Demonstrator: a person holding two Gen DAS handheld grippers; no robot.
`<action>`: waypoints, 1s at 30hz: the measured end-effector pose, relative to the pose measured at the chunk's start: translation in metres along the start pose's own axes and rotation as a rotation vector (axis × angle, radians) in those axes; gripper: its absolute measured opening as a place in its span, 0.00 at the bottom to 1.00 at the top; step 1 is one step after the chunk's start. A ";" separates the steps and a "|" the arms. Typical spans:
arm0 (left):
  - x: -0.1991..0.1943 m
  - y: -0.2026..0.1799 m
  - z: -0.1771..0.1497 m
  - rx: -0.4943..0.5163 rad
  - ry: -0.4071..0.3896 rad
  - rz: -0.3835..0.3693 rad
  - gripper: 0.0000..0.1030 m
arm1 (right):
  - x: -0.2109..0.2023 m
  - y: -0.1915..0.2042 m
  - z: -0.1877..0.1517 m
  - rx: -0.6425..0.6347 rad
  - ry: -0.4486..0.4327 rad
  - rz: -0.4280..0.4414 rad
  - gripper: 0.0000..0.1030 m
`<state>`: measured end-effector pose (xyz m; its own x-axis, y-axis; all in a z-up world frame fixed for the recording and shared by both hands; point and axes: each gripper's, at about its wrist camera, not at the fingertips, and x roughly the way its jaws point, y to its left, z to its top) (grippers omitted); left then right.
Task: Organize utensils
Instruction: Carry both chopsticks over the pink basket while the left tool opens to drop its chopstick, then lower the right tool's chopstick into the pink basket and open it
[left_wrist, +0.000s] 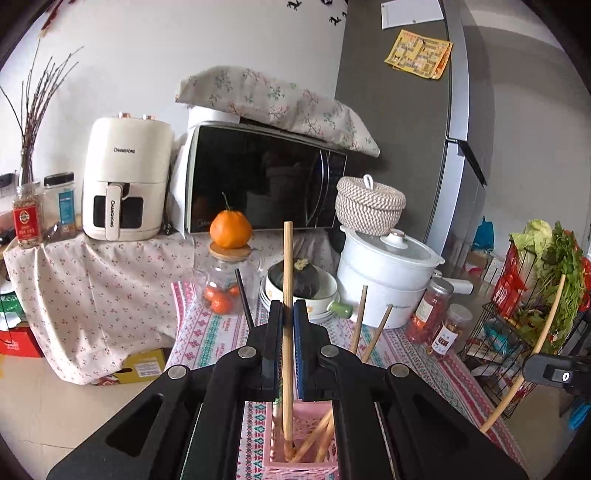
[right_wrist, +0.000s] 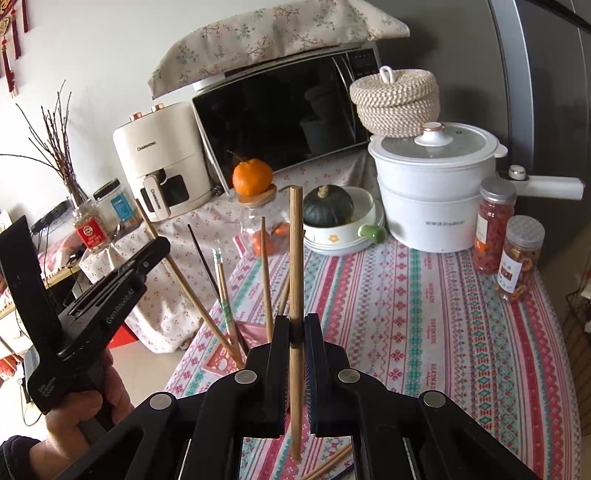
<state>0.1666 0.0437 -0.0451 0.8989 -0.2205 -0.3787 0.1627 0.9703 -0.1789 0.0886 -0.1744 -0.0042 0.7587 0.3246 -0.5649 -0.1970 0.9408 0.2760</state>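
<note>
Wooden chopsticks: one pinched upright in my left tongs (left_wrist: 288, 314), one (right_wrist: 295, 258) in my right tongs (right_wrist: 296, 328). Pink basket (left_wrist: 306, 458) holds several more, its base cut off.

Table (right_wrist: 424, 314) in foreground, bearing basket (left_wrist: 301, 459) at near left edge, chopsticks (left_wrist: 314, 439) upright inside. Further back on table: glass jar (right_wrist: 267, 236) at left with orange (right_wrist: 252, 176) on its lid, bowl (right_wrist: 343, 236) holding squash (right_wrist: 328, 206) at centre, pot (right_wrist: 436, 188) at right, two lidded jars (right_wrist: 508, 240) right of pot. Behind: air fryer (right_wrist: 162, 155) left, microwave (right_wrist: 280, 114) centre, woven basket (right_wrist: 395, 99) atop pot side.
</note>
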 end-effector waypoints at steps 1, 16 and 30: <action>0.004 0.001 -0.001 -0.007 0.029 -0.011 0.06 | 0.001 0.000 0.000 0.000 0.000 0.002 0.06; -0.026 0.023 -0.001 -0.002 0.287 0.091 0.52 | -0.005 0.020 0.030 0.022 -0.107 0.062 0.06; -0.019 0.048 -0.030 -0.057 0.482 0.068 0.53 | 0.045 0.032 0.029 0.018 -0.172 0.051 0.06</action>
<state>0.1450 0.0919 -0.0733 0.6138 -0.1904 -0.7662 0.0756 0.9802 -0.1830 0.1346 -0.1326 0.0015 0.8436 0.3484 -0.4086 -0.2275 0.9212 0.3157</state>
